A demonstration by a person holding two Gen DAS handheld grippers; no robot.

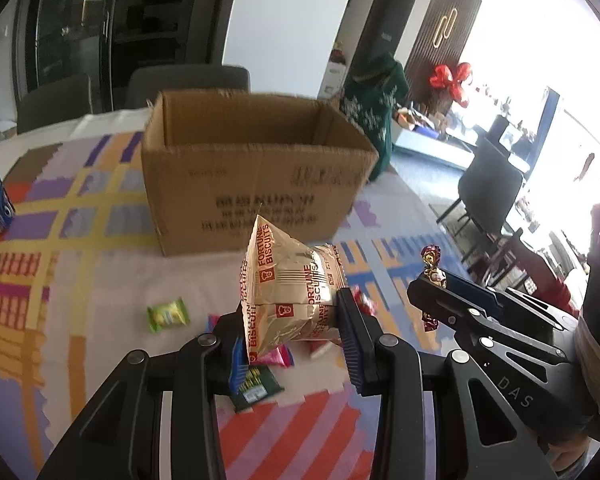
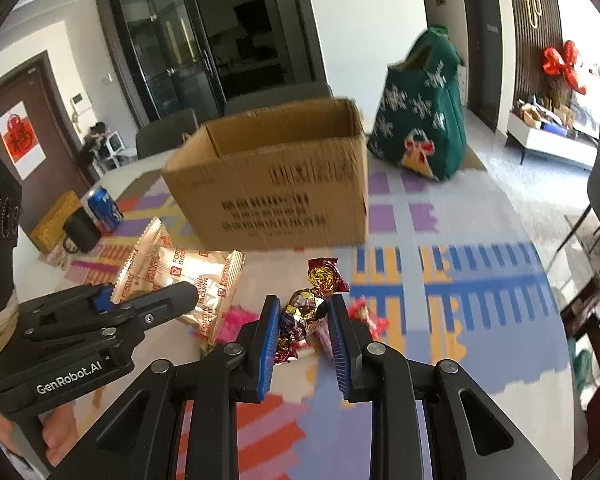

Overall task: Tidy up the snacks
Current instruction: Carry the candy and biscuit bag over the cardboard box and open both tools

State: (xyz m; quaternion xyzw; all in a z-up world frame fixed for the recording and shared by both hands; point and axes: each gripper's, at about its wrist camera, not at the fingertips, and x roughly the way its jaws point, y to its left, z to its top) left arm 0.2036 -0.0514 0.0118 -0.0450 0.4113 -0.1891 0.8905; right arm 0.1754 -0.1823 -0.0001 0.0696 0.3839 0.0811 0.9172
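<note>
While both grippers carry loads — left gripper (image 1: 292,344) clamping a biscuit packet (image 1: 288,292), right gripper (image 2: 304,336) pinching a foil candy (image 2: 306,308) — neither is in the cardboard box (image 1: 256,184) yet; green sweet (image 1: 168,314) and other packets remain on the table.

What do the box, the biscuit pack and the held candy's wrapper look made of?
Box: plain brown cardboard, matte, with a rough cut rim and printed black text. Biscuit pack: glossy gold film, probably metallised plastic, creased and crimped at the ends. Candy: shiny crinkled foil, twisted ends.
</note>
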